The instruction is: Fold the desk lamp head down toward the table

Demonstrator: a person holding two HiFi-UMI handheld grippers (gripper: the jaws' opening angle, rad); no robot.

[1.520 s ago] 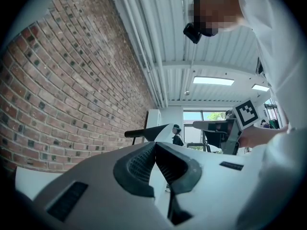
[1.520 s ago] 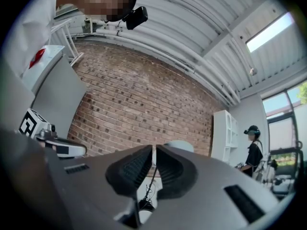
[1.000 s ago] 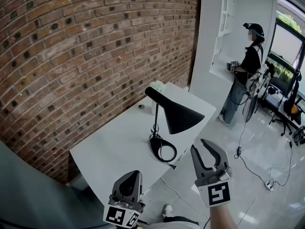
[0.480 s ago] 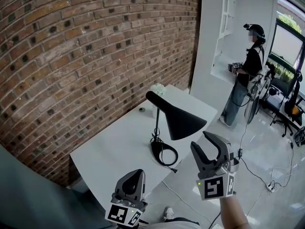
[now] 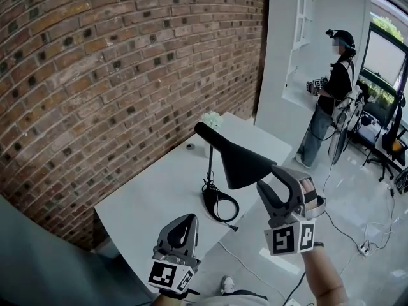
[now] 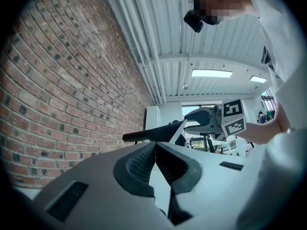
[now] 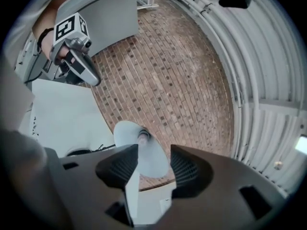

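Head view: the desk lamp (image 5: 224,158) stands on the white tabletop (image 5: 146,203), toward its 3 o'clock edge. Its round base (image 5: 218,204) lies flat, the thin stem is upright, and the black cone shade (image 5: 247,164) is tilted with its wide mouth toward 4 o'clock. A brick wall (image 5: 95,75) runs along the tabletop's 10 o'clock side.

The right claw (image 5: 269,178) hangs just beside the shade's rim, at its 4 o'clock. Right gripper view: its jaws have just been opening and stand spread, with the shade's pale inside and bulb in line with the gap and the pads clear of it.

The left claw (image 5: 189,217) sits off the tabletop's 6 o'clock corner, well apart from the lamp. Left gripper view shows its jaws pressed together on nothing.

A person (image 5: 328,101) stands at 2 o'clock, beside a white cabinet (image 5: 280,56).
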